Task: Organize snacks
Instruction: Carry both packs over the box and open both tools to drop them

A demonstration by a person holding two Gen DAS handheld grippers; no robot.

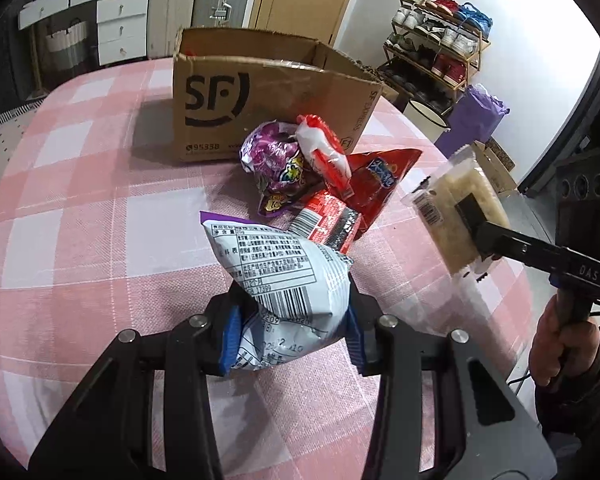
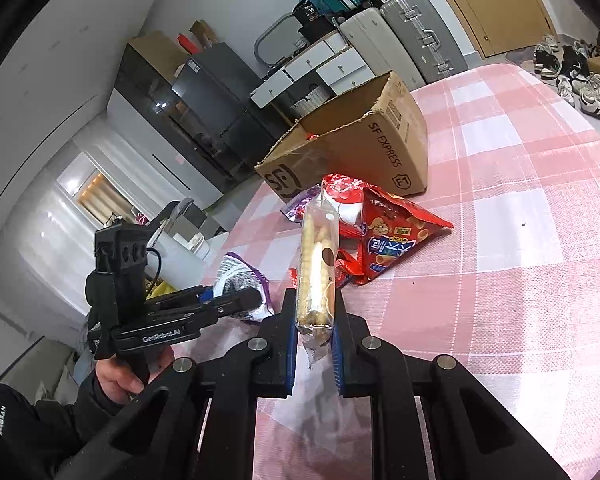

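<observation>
Over pink checked cloth (image 1: 80, 184), both tongs clamp snack packets.

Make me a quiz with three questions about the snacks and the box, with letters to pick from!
1. Where is the cardboard box?
A. behind the snack pile
B. on the floor
C. under the table

2. What colour is the checked tablecloth?
A. green
B. pink and white
C. black

3. What is the right gripper doing?
A. hanging empty
B. resting in the box
C. holding a clear biscuit pack

Answers: 1 A, the box stands on the table beyond the pile. 2 B, its squares are pink and white. 3 C, the pack sits clamped between the pads.
</observation>
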